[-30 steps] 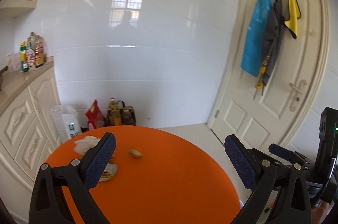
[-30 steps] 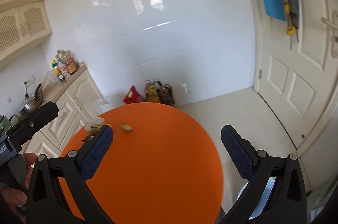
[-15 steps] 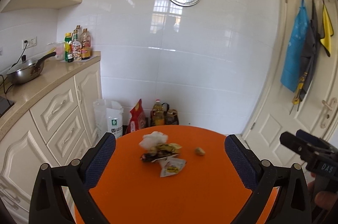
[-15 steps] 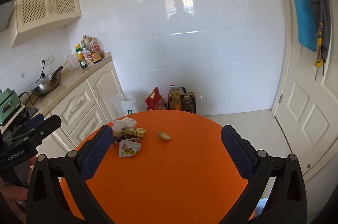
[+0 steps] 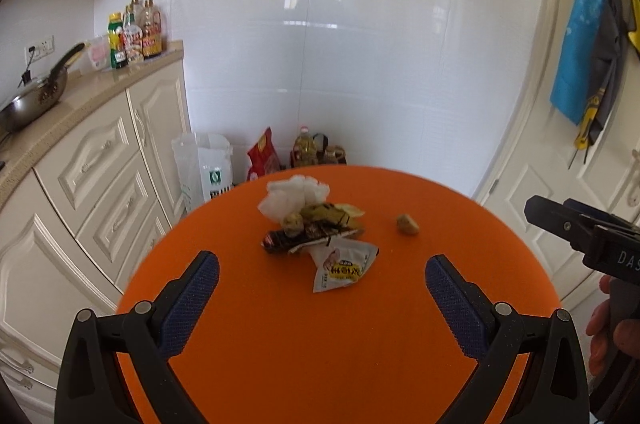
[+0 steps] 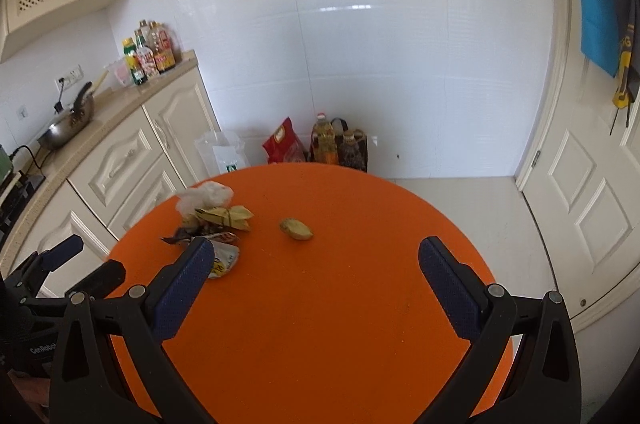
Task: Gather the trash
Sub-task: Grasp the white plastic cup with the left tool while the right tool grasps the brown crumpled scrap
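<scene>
A round orange table (image 5: 320, 336) carries a pile of trash at its far left: a crumpled white tissue (image 5: 296, 194), yellow peel (image 5: 332, 214), a dark wrapper (image 5: 308, 236) and a white snack packet (image 5: 344, 264). A small tan scrap (image 5: 407, 224) lies apart to the right. The pile (image 6: 212, 216) and the scrap (image 6: 296, 229) also show in the right wrist view. My left gripper (image 5: 320, 298) is open and empty, above the table short of the pile. My right gripper (image 6: 314, 288) is open and empty, short of the scrap.
Cream kitchen cabinets (image 5: 100, 176) with a counter, a pan (image 5: 32, 100) and bottles (image 5: 134, 36) stand to the left. A white bag (image 5: 204, 168), a red bag (image 5: 264, 154) and oil bottles (image 5: 308, 148) sit on the floor behind the table. A white door (image 6: 592, 184) is at the right.
Both views have swung left and tilted down toward the table. The trash pile has come into the middle of the left wrist view and looks closer. Both grippers have stayed open.
</scene>
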The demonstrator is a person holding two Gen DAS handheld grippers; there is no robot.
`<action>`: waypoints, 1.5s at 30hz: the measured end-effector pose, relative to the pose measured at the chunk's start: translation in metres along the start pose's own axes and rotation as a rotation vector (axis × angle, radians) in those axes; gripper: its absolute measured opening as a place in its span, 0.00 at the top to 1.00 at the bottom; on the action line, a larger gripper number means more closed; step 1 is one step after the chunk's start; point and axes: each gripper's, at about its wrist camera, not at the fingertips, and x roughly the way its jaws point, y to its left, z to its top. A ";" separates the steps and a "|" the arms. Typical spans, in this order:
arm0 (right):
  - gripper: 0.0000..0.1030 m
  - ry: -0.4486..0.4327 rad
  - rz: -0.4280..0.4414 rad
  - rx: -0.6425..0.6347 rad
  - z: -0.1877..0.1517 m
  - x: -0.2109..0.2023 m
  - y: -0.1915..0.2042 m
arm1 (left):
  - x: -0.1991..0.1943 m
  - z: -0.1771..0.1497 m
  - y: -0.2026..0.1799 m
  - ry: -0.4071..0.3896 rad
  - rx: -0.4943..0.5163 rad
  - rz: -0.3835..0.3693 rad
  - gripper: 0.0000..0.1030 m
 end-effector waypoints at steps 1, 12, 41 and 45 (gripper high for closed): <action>0.00 0.016 -0.004 0.002 -0.001 0.010 -0.002 | 0.011 -0.001 -0.005 0.020 0.002 0.004 0.01; 0.00 0.124 0.025 0.013 -0.004 0.091 -0.019 | 0.150 0.046 -0.046 0.185 -0.021 0.073 0.01; 0.67 0.188 0.072 -0.120 -0.025 0.160 0.015 | 0.258 0.113 -0.083 0.191 -0.132 -0.032 0.78; 0.67 0.200 0.097 -0.080 -0.036 0.144 0.008 | 0.265 0.117 -0.091 0.195 -0.134 -0.055 0.78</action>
